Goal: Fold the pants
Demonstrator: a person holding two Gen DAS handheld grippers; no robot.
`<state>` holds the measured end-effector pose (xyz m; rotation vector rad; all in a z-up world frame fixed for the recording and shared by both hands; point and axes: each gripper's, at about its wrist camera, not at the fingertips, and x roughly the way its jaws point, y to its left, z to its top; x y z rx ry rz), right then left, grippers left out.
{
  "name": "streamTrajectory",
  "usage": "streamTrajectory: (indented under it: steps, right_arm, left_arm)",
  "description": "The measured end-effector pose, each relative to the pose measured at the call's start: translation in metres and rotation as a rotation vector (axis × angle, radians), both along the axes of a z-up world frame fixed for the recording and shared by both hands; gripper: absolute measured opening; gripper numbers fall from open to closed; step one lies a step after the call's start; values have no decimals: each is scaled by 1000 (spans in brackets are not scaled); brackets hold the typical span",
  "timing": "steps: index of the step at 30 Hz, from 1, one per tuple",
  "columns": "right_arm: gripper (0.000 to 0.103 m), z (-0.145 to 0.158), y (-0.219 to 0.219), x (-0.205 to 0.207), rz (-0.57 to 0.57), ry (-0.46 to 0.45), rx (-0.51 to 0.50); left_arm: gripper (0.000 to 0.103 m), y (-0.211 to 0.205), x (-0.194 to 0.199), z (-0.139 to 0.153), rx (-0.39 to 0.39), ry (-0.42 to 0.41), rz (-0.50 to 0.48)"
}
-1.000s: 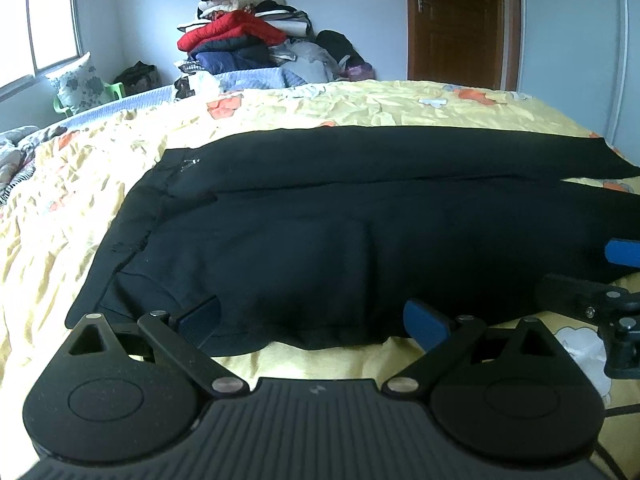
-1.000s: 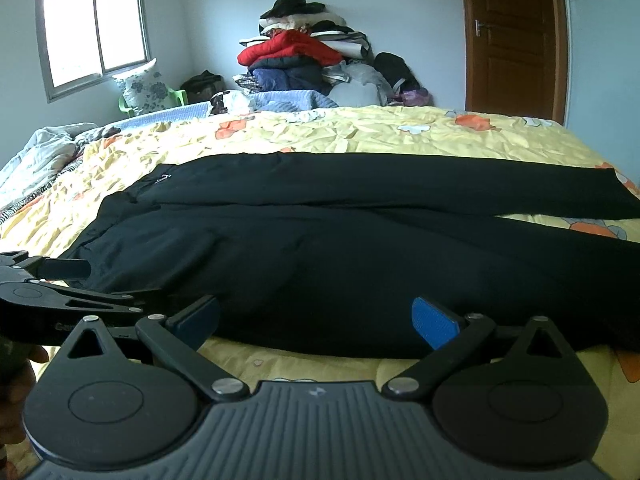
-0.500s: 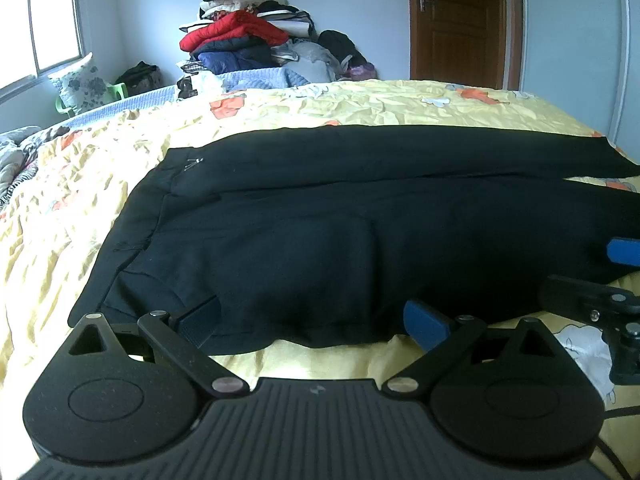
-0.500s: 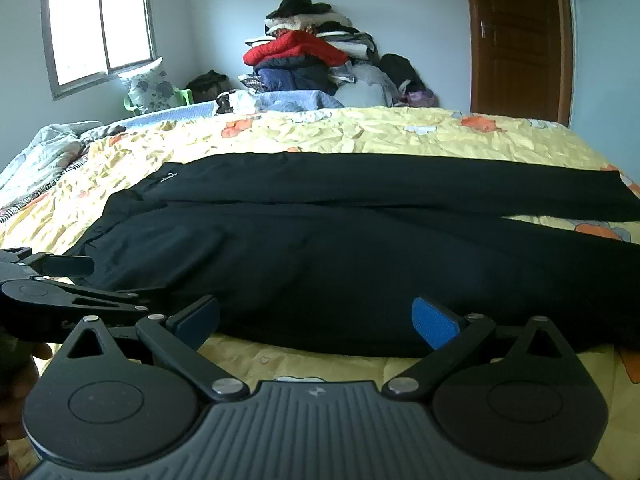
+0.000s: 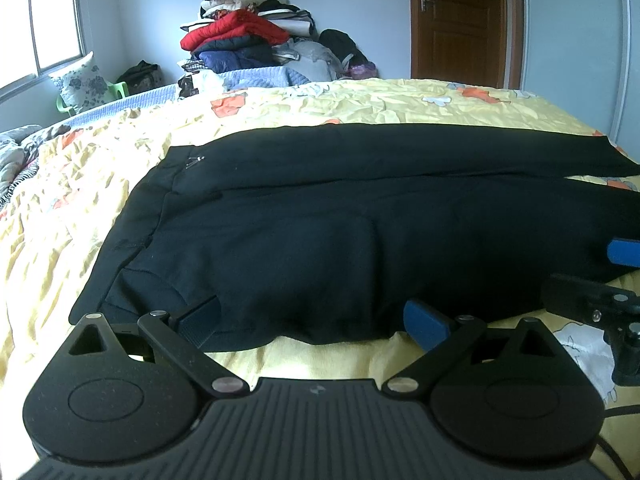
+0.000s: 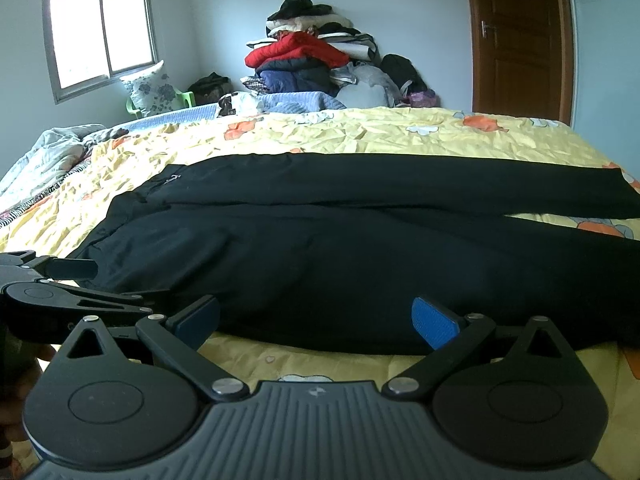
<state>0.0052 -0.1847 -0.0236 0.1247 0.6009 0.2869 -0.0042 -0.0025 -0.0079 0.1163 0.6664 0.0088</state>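
Observation:
Black pants [image 5: 340, 236] lie flat on the yellow flowered bedspread [image 5: 280, 108], waistband to the left, both legs running off to the right; they also fill the middle of the right wrist view [image 6: 360, 256]. My left gripper [image 5: 312, 320] is open at the pants' near edge close to the waist, nothing between its blue pads. My right gripper [image 6: 316, 320] is open too, at the near hem of the closer leg, further right. Each gripper shows in the other's view: the right one [image 5: 600, 292] at the right edge, the left one [image 6: 60, 280] at the left edge.
A tall pile of clothes [image 5: 248, 36] stands against the far wall behind the bed. A brown door [image 5: 460, 20] is at the back right, a window [image 6: 100, 36] at the left. A crumpled quilt [image 6: 48, 160] lies on the bed's left side.
Both views have shifted only slightly; the pants' waist end sits a little further right in the left wrist view. Pants and gripper openings are unchanged.

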Motion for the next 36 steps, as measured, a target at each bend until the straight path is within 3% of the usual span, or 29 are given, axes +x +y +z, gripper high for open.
streamTrajectory:
  steps: [17, 23, 27, 32, 34, 36]
  right_arm:
    - [103, 2, -2, -4, 22, -11, 22]
    - [103, 8, 0, 3, 108, -12, 37]
    - [103, 31, 14, 19, 198, -100, -86]
    - [103, 66, 28, 47, 232, -397, -237]
    - [103, 64, 43, 80, 295, -338, -354]
    - [103, 58, 54, 114, 380, -281, -405]
  left_arm:
    - [100, 2, -2, -2, 3, 1, 1]
    - [100, 6, 0, 0, -21, 11, -2]
    - [100, 11, 5, 7, -25, 1, 0]
    - [100, 35, 22, 16, -35, -16, 56]
    - [100, 48, 31, 19, -38, -15, 89]
    - [100, 57, 38, 23, -43, -13, 111]
